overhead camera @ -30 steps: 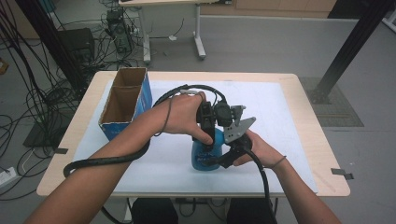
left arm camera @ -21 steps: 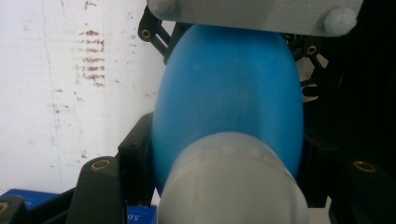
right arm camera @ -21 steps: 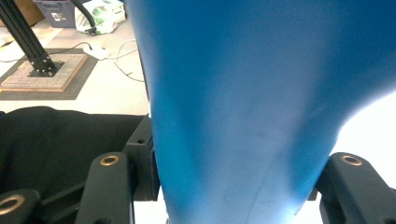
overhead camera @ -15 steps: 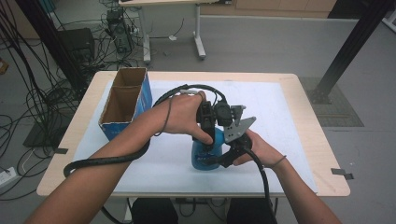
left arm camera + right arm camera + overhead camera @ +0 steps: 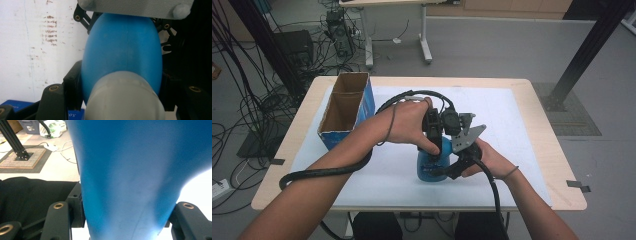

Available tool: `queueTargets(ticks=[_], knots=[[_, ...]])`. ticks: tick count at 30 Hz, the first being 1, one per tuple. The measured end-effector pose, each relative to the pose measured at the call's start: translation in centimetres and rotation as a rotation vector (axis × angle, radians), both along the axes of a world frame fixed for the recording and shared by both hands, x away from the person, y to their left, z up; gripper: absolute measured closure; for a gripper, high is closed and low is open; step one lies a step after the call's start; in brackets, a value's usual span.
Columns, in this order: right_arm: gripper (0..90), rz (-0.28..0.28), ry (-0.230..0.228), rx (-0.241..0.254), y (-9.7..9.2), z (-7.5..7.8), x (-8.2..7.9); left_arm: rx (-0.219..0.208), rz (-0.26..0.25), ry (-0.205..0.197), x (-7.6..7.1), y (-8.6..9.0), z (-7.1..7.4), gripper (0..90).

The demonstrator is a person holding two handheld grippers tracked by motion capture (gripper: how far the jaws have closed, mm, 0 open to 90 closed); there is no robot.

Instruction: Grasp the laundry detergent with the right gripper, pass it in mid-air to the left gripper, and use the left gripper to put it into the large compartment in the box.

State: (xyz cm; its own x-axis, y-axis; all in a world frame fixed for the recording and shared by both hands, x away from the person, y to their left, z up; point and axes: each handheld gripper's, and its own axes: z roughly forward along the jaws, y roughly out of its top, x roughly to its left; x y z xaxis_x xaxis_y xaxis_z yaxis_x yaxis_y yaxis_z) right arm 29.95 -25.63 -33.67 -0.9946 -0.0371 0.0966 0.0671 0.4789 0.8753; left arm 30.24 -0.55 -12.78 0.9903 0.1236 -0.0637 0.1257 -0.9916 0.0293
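- Blue bottle (image 5: 430,164) upright on the white mat (image 5: 522,150), near the mat's front edge, well to the right of the cardboard box (image 5: 346,111).
- Left gripper (image 5: 435,141) down over the bottle from above; jaws clamped on the upper part, at the rounded blue shoulder (image 5: 122,47) just past a pale grey cap or collar (image 5: 125,97).
- Right gripper (image 5: 455,166) in from the bottle's right side, low; jaws clamped on the blue body (image 5: 135,182), pads pressed against both flanks.
- Open-topped box to the left of the bottle, apart from it.
- Handling, judged: plastic, smooth, probably light; fill level cannot be told, so weight uncertain.
- Wall likely springy rather than stiff; hard squeeze could dent it or push contents toward the cap.
- Curved, glossy sides look slippery; pads on a taper could creep toward the narrower part.
- Best hold, judged: lower body for steadying, where the sides run straighter; neck or collar for turning or lifting, where the plastic is thicker.
- Present two-point hold looks suited to twisting the top against a braced base.
- Risk: tipping if one clamp lets go while the other pulls sideways.
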Motion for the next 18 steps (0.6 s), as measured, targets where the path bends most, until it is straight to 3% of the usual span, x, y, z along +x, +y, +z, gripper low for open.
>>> queueTargets(ticks=[18], knots=[[41.7,-0.002,-0.001,0.006,-0.06,-0.09,0.04,-0.001,0.006,-0.008,-0.13,-0.02,0.03,37.3]])
